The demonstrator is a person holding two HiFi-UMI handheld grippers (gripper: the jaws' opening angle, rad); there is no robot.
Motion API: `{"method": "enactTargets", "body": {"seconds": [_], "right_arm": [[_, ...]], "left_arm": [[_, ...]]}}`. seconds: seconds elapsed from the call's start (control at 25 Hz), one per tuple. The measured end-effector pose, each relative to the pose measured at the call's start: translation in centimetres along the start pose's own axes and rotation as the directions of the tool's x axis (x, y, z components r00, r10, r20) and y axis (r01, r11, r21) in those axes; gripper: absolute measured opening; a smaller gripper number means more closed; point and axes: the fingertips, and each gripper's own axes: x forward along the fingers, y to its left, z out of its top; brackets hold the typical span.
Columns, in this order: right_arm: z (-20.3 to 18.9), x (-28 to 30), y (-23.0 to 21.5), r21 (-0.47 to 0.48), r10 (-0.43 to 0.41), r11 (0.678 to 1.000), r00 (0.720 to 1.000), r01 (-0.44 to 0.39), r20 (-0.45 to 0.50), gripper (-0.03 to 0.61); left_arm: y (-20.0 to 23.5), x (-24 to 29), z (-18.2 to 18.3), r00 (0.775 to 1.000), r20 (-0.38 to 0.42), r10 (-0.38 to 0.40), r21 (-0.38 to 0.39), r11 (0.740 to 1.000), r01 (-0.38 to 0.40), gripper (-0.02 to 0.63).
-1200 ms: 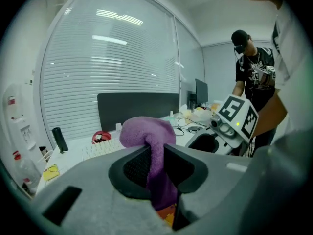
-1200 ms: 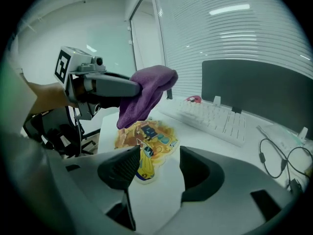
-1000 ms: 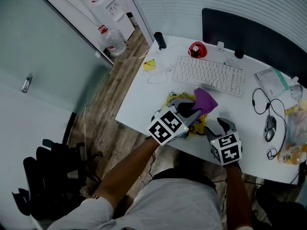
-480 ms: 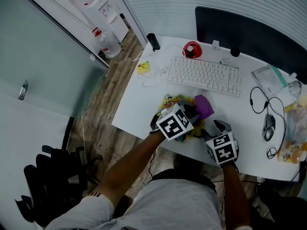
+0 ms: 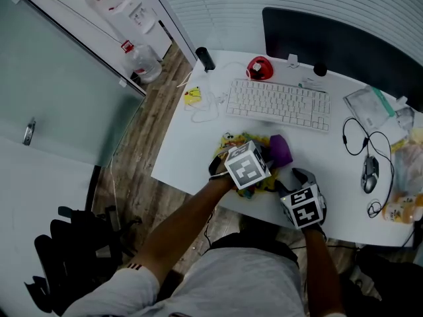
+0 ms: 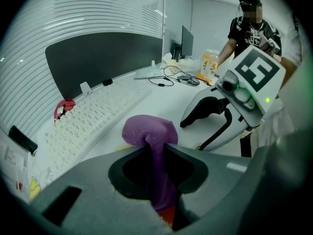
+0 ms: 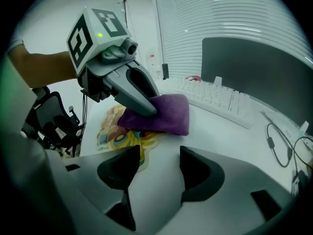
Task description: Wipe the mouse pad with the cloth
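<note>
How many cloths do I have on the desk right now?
1: the purple cloth, clamped in the left claw, lying on the mouse pad near the desk's front edge. A second could be hidden beneath.

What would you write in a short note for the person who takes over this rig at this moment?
Left gripper: shut on the purple cloth, which lies on the colourful mouse pad.
Right gripper: open, empty, over the white table next to the pad.
Done: the cloth is gripped and on the pad; how much is wiped cannot be seen.
Left: wipe across the whole pad, perhaps steadying it with the right gripper.
</note>
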Motion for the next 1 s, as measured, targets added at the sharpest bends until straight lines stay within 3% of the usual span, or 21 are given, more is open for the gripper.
{"method": "enactTargets", "body": {"seconds": [0.44, 0.56, 1.0], "right_arm": [[0.0, 0.0, -0.2, 0.016, -0.007, 1.000, 1.000, 0.007, 0.015, 0.219], [-0.1, 0.1, -0.3, 0.012, -0.012, 1.000, 1.000, 0.012, 0.017, 0.219], [-0.2, 0.1, -0.4, 0.006, -0.014, 1.000, 1.000, 0.013, 0.014, 0.219]], "left_arm": [[1.2, -0.8, -0.5, 0.999, -0.036, 0.030, -0.012, 0.999, -0.031, 0.078], [1.8, -0.9, -2.0, 1.000, -0.027, 0.013, -0.051, 0.999, -0.014, 0.078], [6.4, -5.0, -8.1, 0.993, -0.034, 0.111, -0.193, 0.974, -0.115, 0.078]]}}
